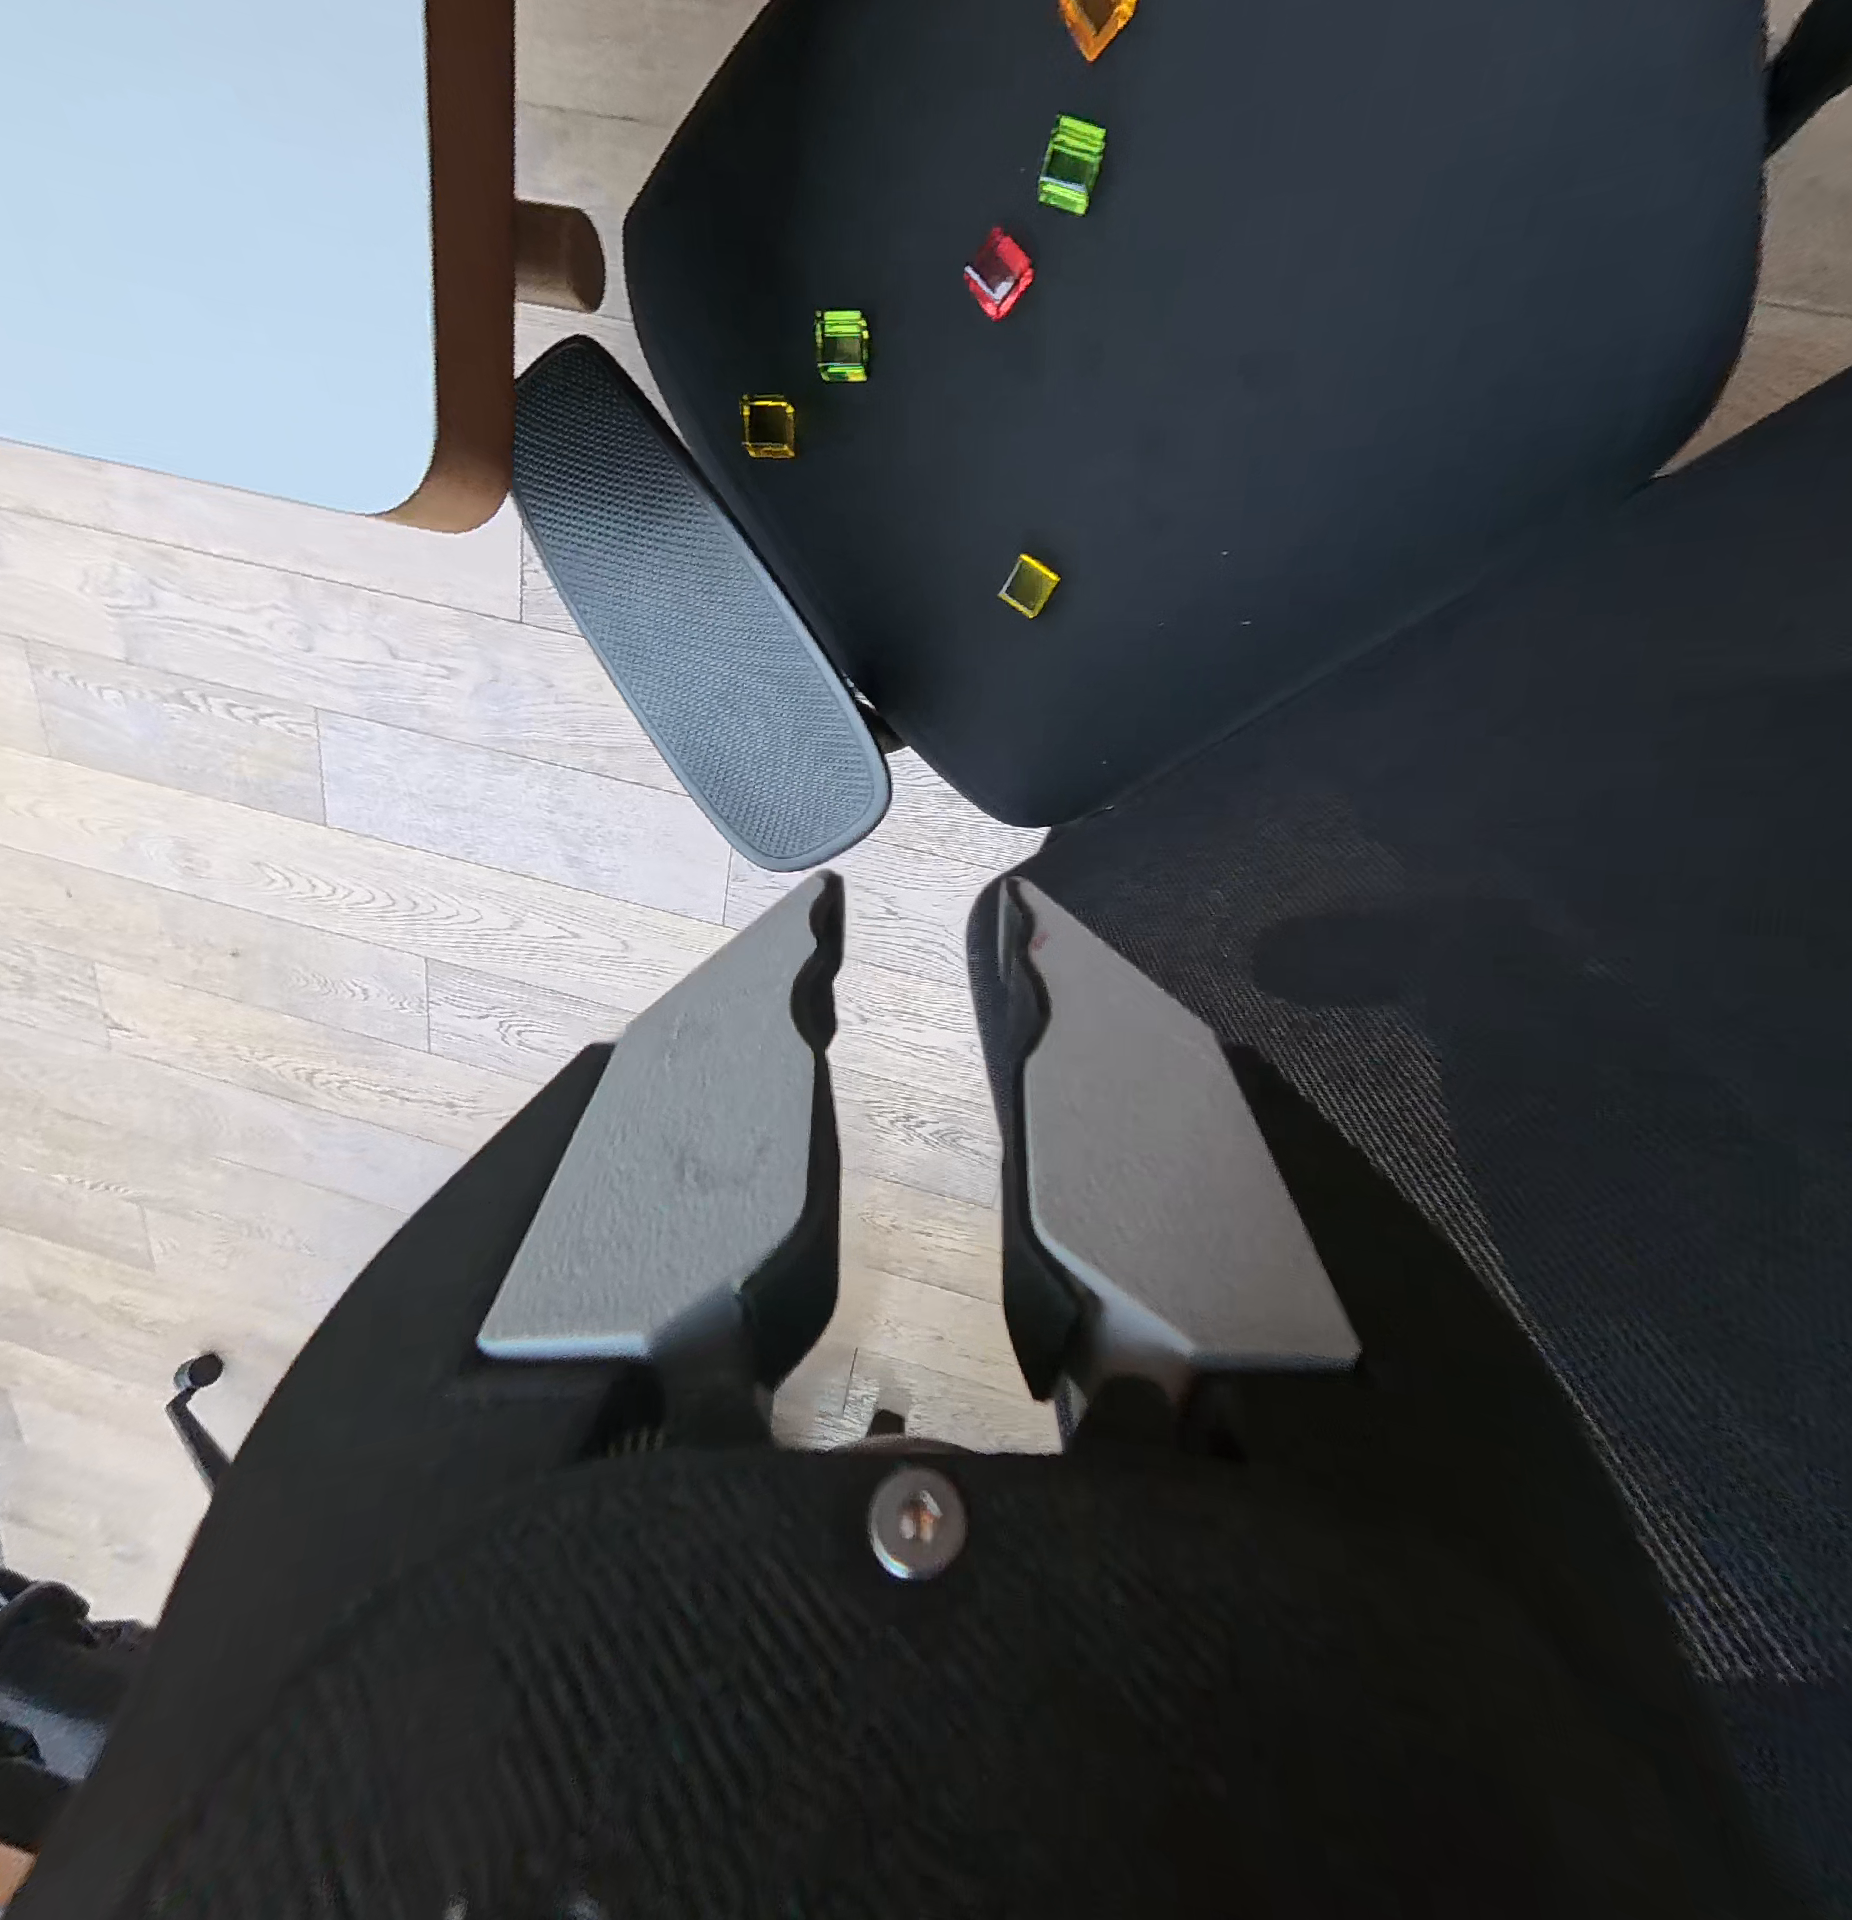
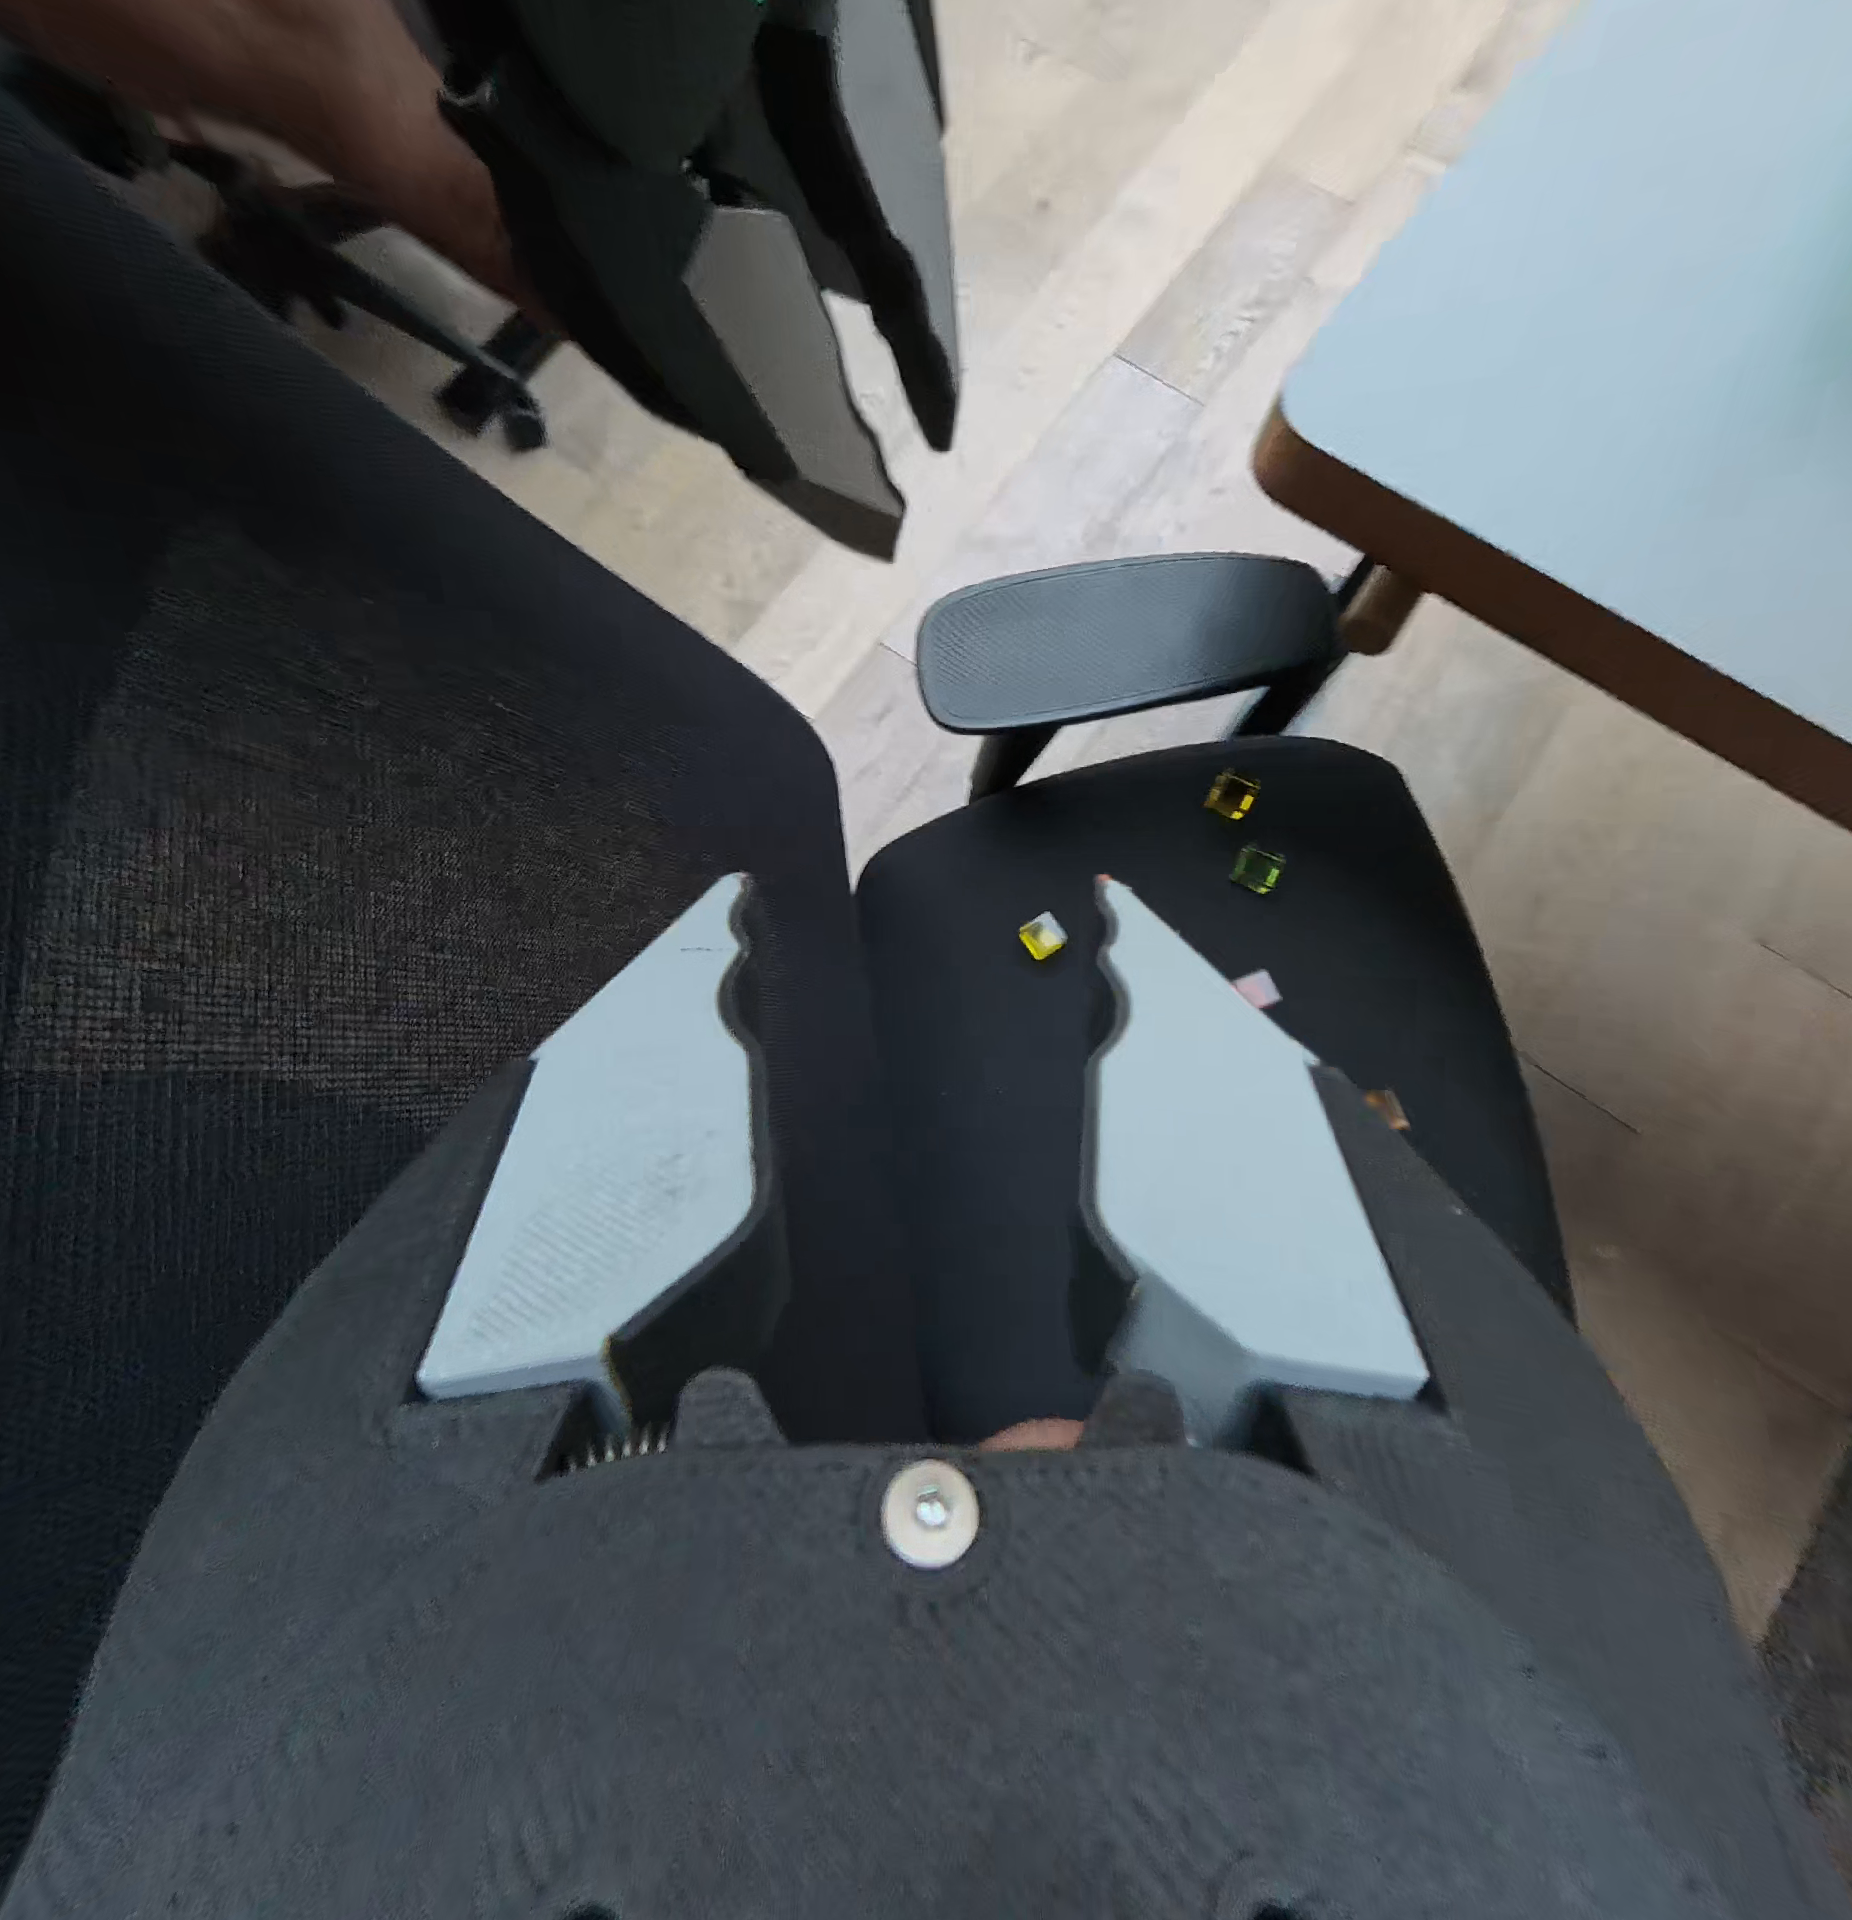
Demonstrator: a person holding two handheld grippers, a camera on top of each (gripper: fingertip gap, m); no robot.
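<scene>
Left wrist view: left gripper [image 1: 906, 894], jaws parted and empty, above the floor [image 1: 278, 935] beside the armrest [image 1: 693, 613]; coloured cubes [image 1: 995, 272] on the chair seat [image 1: 1317, 416] ahead. Right wrist view: right gripper [image 2: 922, 894], jaws apart and empty, over seat and backrest [image 2: 330, 727]; yellow cube [image 2: 1042, 937] near the right finger.

Orange cube [image 1: 1096, 23] cut by the top edge; pink cube [image 2: 1257, 987] blurred.
</scene>
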